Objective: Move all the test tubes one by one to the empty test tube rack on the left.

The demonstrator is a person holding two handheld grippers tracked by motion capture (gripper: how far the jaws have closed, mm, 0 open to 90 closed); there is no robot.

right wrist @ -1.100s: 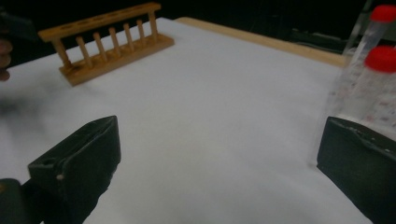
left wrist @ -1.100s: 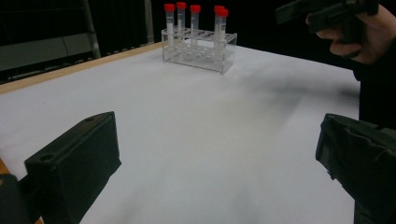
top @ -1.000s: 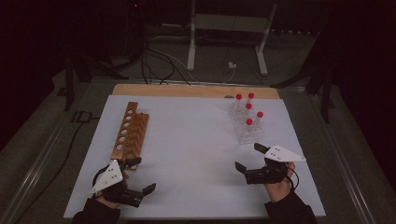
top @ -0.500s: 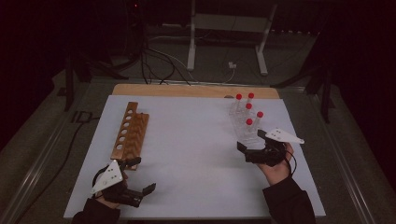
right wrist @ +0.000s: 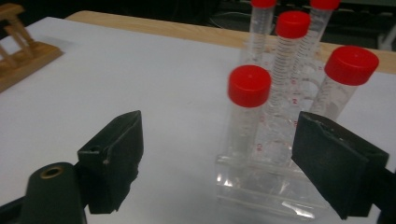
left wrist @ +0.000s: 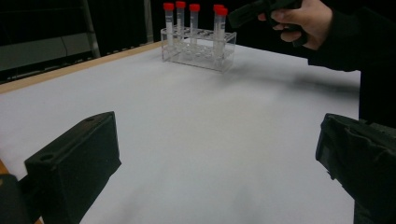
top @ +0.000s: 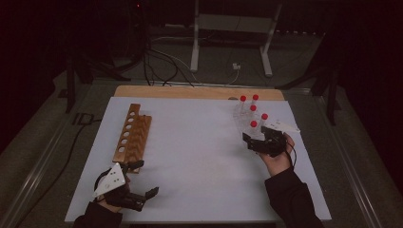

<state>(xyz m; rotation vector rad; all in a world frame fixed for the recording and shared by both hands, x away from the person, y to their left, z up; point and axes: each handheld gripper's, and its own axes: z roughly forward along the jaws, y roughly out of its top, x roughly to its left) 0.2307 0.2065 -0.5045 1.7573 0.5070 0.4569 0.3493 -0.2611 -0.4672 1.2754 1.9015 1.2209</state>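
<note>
Right gripper (right wrist: 219, 154) is seen at the near edge of the clear tube rack (right wrist: 268, 186), jaws apart and just been closing, nothing yet gripped; the nearest red-capped tube (right wrist: 247, 112) stands upright between them. Approach-to-grasp is judged the step in hand. Next: pads closed squarely on that tube, then a straight lift. Left gripper (top: 138, 183), held far from the rack, is open and empty.

Five clear, red-capped tubes (right wrist: 249, 112) standing upright in a transparent rack (right wrist: 266, 189), near the counter's far right corner.
</note>
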